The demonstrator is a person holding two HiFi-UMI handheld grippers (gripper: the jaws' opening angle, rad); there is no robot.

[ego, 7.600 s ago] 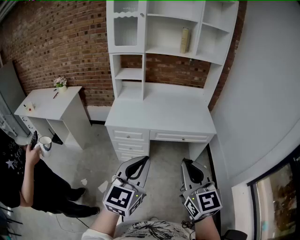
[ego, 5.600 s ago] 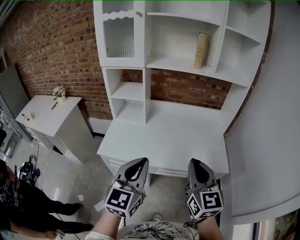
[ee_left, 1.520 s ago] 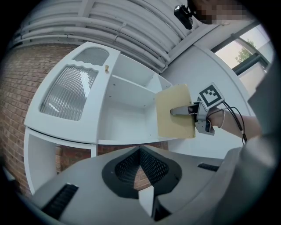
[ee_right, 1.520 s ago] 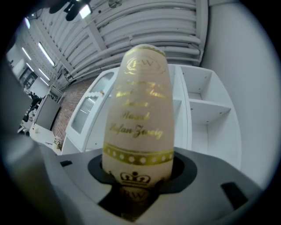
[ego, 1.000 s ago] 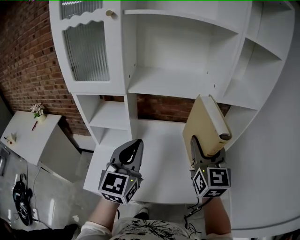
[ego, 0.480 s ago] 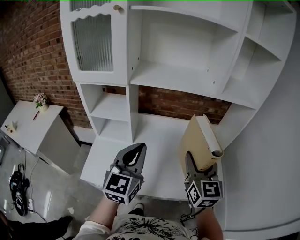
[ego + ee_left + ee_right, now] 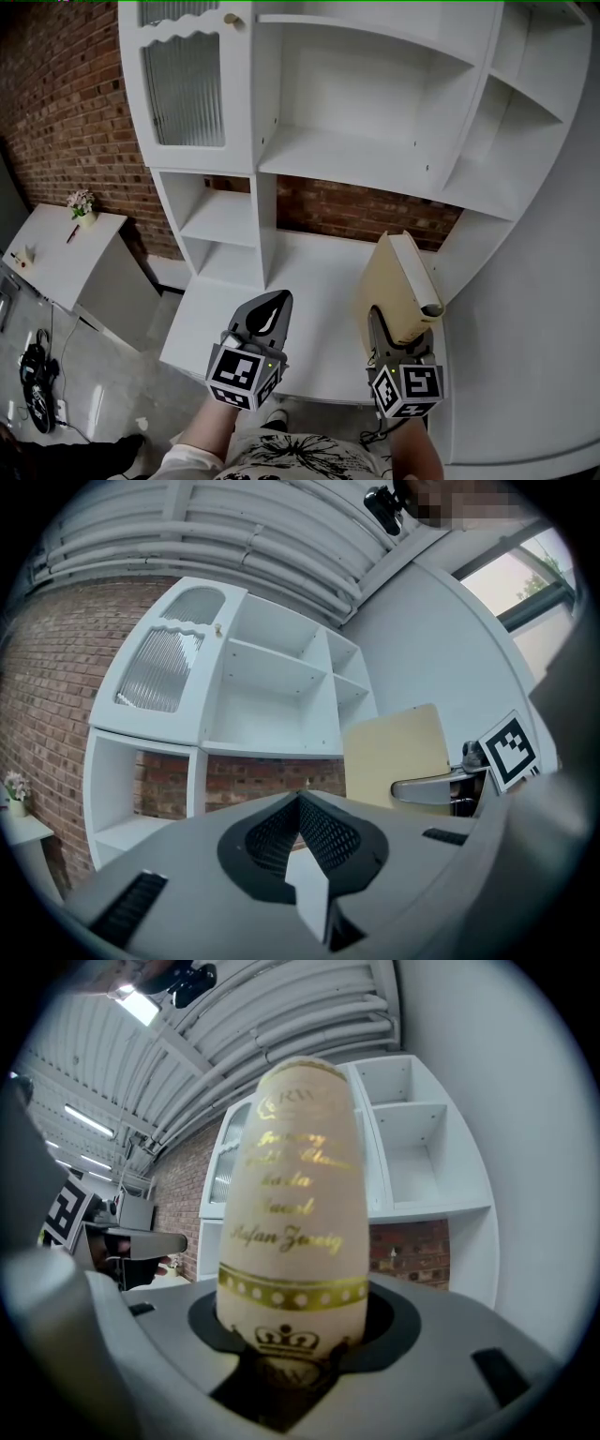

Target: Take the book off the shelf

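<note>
The book is cream-coloured with gold lettering on its spine. My right gripper is shut on its lower end and holds it upright over the right side of the desk top. The white shelf where it stood is bare. In the left gripper view the book shows at the right with a grey jaw across it. My left gripper hovers over the desk's front left, shut and holding nothing.
The white hutch has a ribbed glass door at upper left and open cubbies below. A brick wall runs behind. A small white side table with a flower pot stands at left. A white wall is close on the right.
The book in my right gripper has come lower and nearer to me, away from the shelf. The left gripper has stayed roughly in place.
</note>
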